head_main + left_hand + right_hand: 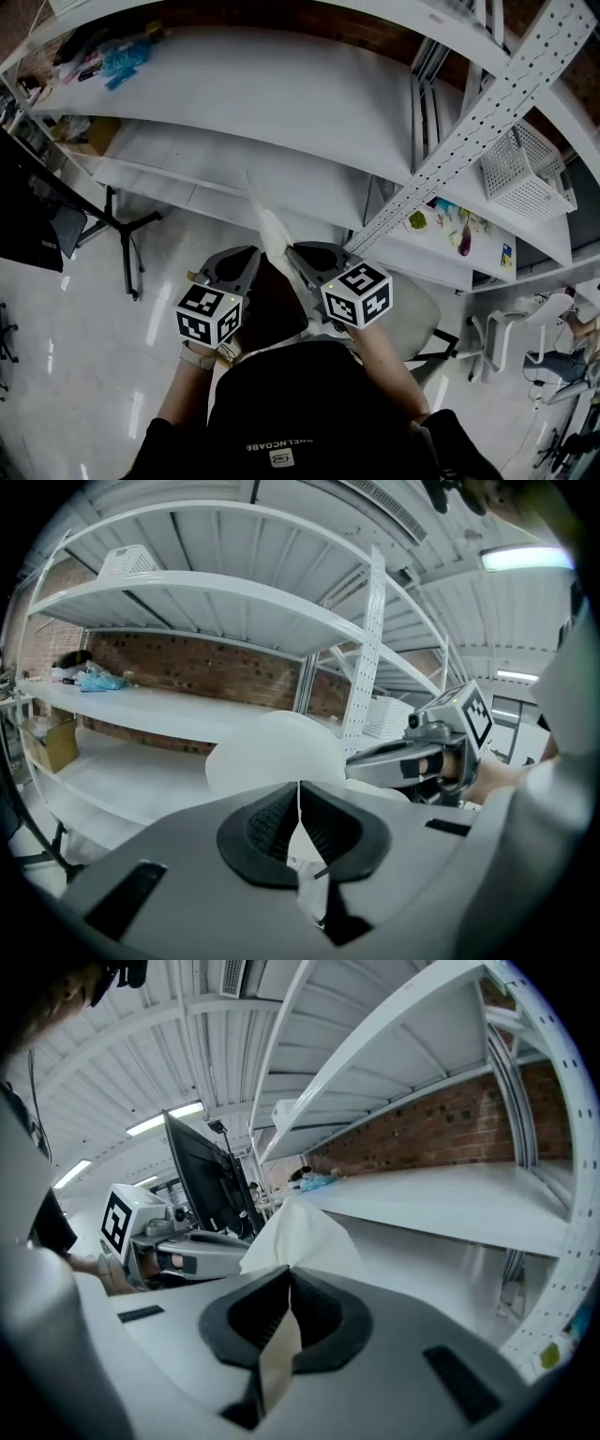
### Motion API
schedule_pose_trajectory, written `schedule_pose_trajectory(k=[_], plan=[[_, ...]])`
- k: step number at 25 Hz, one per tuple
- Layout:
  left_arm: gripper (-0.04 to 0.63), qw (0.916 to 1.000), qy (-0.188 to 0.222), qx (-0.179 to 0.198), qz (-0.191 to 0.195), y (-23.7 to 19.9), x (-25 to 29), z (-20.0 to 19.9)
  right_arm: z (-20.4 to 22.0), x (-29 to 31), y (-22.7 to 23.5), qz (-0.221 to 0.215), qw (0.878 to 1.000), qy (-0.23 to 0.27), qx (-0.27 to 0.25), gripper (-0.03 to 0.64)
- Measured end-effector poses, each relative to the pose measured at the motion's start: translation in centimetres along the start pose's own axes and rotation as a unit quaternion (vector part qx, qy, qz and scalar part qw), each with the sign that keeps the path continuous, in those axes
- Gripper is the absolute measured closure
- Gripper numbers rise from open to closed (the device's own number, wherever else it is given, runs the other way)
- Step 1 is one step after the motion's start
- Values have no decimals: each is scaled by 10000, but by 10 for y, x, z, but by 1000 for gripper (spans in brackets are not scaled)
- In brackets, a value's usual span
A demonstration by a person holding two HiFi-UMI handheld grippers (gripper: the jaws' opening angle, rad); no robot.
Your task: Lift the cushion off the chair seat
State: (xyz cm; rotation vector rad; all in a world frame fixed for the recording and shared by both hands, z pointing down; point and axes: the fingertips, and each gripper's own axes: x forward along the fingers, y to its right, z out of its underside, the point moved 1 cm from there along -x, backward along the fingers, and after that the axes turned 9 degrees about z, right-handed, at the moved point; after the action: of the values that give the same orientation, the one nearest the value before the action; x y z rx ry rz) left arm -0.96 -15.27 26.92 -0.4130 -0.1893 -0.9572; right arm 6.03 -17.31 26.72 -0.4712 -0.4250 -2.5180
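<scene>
Though limp, smooth cream cushion (268, 223).

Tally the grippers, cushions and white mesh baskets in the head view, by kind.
Grippers: 2, the left gripper and the right gripper
Cushion: 1
White mesh basket: 1
Total: 4

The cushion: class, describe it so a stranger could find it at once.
Start at the long white shelving, then look just below it, in front of the person. There the left tongs and right tongs pinch the cushion: pale, soft and thin, unlike the rigid grey plastic on either side.
</scene>
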Motion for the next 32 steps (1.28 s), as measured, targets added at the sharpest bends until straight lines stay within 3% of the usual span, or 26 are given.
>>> schedule_pose_trajectory(k=[13,32], plan=[[581,9978,548,368,82,14,-3,-29,-23,-27,15,90,9964,835,72,606],[581,9984,508,240,40,15,1,-20,-15,-44,36,375,9954,874,138,606]])
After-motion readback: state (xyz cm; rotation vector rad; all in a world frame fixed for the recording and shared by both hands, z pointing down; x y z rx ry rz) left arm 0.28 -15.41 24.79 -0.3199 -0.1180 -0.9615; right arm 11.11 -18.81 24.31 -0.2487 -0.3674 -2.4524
